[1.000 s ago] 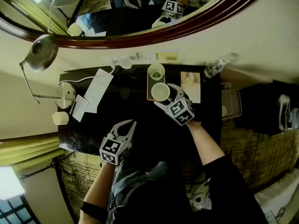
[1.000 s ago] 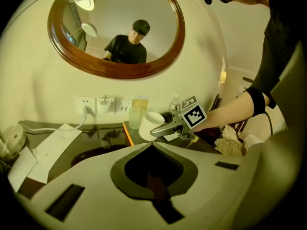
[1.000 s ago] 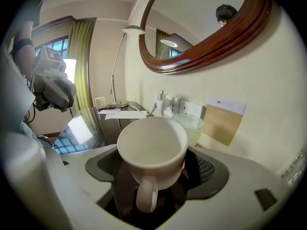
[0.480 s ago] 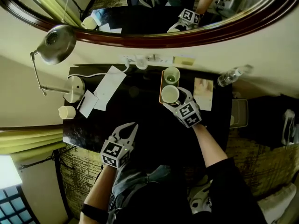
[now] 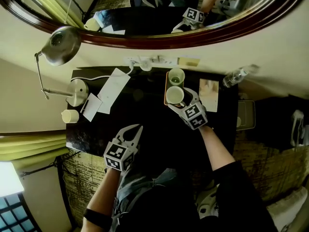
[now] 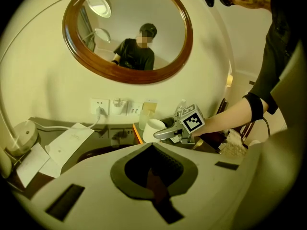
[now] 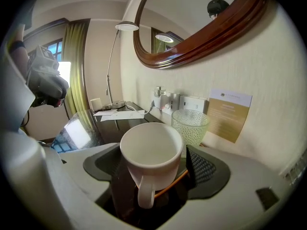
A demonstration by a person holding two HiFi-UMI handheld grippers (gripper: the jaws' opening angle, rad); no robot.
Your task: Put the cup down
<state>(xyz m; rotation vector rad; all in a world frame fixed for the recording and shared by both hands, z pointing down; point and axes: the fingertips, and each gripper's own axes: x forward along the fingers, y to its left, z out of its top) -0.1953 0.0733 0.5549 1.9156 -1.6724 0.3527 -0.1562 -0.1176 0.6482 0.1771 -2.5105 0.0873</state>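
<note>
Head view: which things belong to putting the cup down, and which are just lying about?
Job: white ceramic mug; orange-rimmed tray; right gripper, jaws just opening around the mug.
Lying about: dimpled glass tumbler; silver desk lamp; white papers; plastic water bottle.

Dark desk [image 5: 145, 122] (papers [image 5: 112, 87], lamp base [image 5: 77, 92])

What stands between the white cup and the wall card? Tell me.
A dotted glass stands between the white cup and the card; the right gripper view shows it.
</note>
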